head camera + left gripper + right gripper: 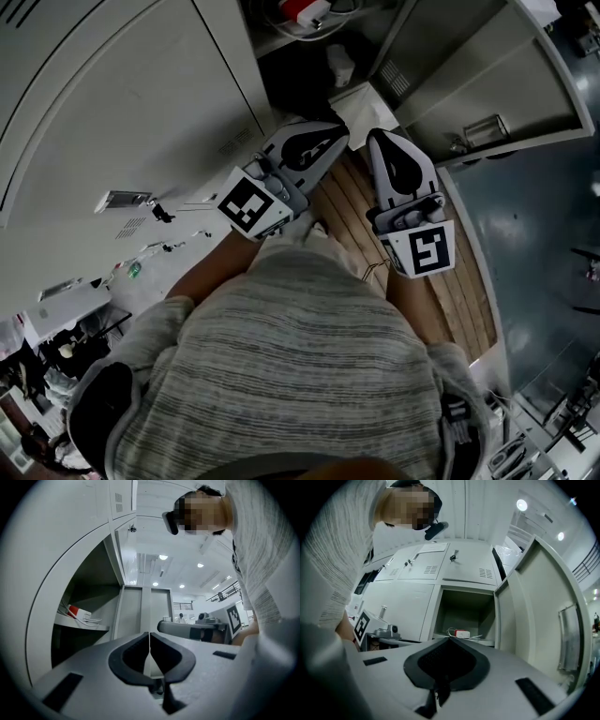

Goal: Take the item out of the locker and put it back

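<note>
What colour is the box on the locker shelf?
The box is red and white; clearest in the right gripper view.

Person's wearing a grey knit top (291, 356) with thin lighter stripes running across it. The left hand-held gripper (337, 133) and right hand-held gripper (382, 141) look the same: pale grey plastic shells, black teardrop-shaped pads inside. Each has a cube with a black-and-white square marker, left cube (246, 208), right cube (427, 251).

The item (462, 633) is red-and-white, the locker (534, 620) pale grey, the sweater (300, 356) grey-striped.
</note>
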`<state>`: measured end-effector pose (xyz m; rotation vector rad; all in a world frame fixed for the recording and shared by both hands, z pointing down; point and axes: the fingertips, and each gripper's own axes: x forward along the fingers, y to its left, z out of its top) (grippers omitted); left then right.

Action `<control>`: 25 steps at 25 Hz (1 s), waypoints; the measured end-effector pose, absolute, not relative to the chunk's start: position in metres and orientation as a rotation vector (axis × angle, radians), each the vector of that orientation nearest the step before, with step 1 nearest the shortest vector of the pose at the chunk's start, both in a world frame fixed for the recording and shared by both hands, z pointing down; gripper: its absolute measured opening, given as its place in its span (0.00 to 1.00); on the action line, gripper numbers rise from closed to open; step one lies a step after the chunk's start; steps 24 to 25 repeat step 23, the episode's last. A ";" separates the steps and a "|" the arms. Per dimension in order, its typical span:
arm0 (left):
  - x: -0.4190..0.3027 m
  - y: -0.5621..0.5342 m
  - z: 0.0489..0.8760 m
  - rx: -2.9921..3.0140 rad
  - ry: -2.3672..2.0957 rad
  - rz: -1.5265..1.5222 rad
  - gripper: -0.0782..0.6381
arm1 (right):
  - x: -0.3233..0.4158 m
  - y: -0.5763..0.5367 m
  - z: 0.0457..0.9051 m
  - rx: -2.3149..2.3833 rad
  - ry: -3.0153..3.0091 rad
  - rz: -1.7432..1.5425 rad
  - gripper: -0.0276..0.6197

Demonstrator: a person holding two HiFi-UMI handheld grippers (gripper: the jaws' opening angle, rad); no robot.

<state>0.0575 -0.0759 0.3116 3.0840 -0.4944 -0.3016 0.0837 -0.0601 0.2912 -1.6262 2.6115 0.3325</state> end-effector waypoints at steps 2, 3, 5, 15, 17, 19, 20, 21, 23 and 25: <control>0.059 -0.074 0.313 3.083 -0.487 -0.300 0.13 | 0.085 -0.059 0.293 -1.632 2.609 0.322 0.08; 0.059 -0.073 0.313 3.081 -0.485 -0.298 0.13 | 0.085 -0.059 0.294 -1.634 2.610 0.318 0.08; 0.059 -0.072 0.315 3.077 -0.485 -0.294 0.13 | 0.085 -0.058 0.296 -1.638 2.611 0.309 0.08; 0.061 -0.072 0.317 3.073 -0.495 -0.287 0.13 | 0.091 -0.056 0.303 -1.636 2.597 0.262 0.08; 0.064 -0.071 0.319 3.074 -0.487 -0.281 0.13 | 0.090 -0.056 0.303 -1.627 2.598 0.261 0.08; 0.067 -0.070 0.321 3.071 -0.481 -0.273 0.13 | 0.088 -0.057 0.303 -1.616 2.601 0.264 0.08; 0.068 -0.070 0.321 3.068 -0.480 -0.271 0.13 | 0.088 -0.057 0.304 -1.613 2.605 0.264 0.08; 0.069 -0.069 0.322 3.065 -0.478 -0.271 0.13 | 0.089 -0.057 0.305 -1.611 2.610 0.262 0.08; 0.072 -0.068 0.323 3.059 -0.475 -0.274 0.13 | 0.089 -0.057 0.308 -1.607 2.621 0.254 0.08; 0.072 -0.068 0.323 3.059 -0.475 -0.274 0.13 | 0.089 -0.057 0.308 -1.607 2.621 0.254 0.08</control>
